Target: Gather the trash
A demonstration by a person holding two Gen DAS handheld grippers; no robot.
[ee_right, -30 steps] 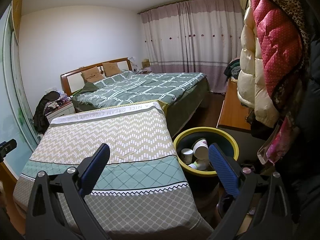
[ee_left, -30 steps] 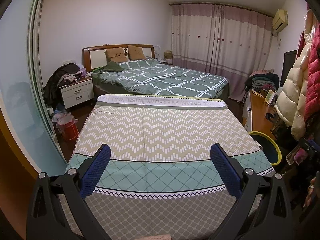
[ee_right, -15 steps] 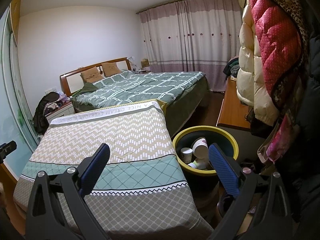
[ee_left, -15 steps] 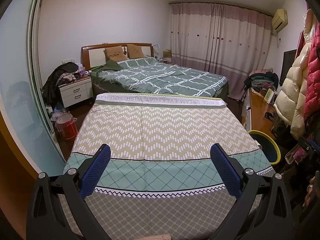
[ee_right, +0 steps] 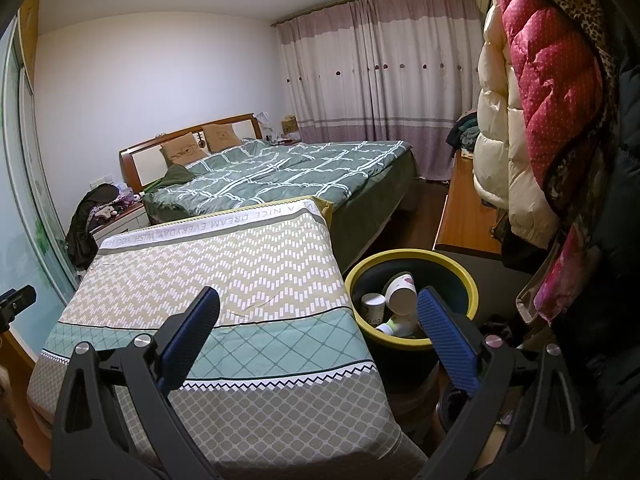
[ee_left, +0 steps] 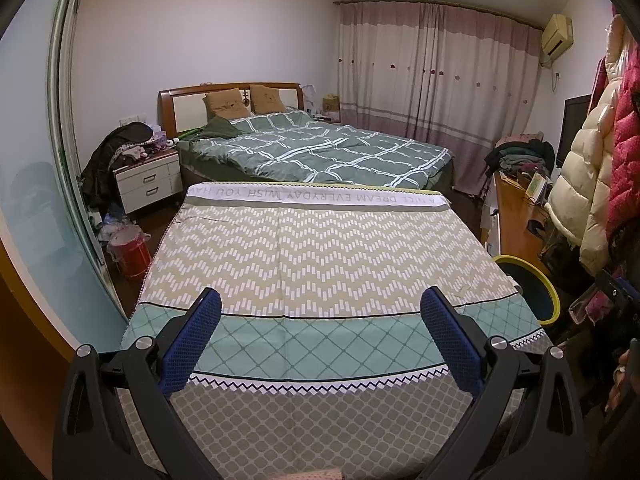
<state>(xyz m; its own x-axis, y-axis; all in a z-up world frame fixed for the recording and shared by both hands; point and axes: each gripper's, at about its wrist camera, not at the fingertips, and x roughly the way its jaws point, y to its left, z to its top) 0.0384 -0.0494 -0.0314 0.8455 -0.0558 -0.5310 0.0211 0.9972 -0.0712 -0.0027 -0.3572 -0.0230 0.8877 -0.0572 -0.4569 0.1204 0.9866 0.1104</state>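
1. A flat, rectangular zigzag-patterned cloth cover (ee_left: pixel 320 264) spreads under both tools.
2. A round, yellow-rimmed dark bin (ee_right: pixel 412 256) holding smooth white paper cups (ee_right: pixel 400 294) sits ahead of the right gripper (ee_right: pixel 318 316), beside its right finger.
3. The left gripper (ee_left: pixel 320 320) and the right one are spread wide and empty; their blue pads (ee_left: pixel 192 344) are ribbed.

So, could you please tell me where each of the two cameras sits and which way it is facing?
Left wrist: on the left gripper, facing along the patterned table cloth toward the bed; both open fingers and a hand at the right edge show.
Right wrist: on the right gripper, over the cloth's right side, facing the bed and the yellow-rimmed bin holding cups; only its open fingers show.
Shared: cloth, bed, curtains, bin.
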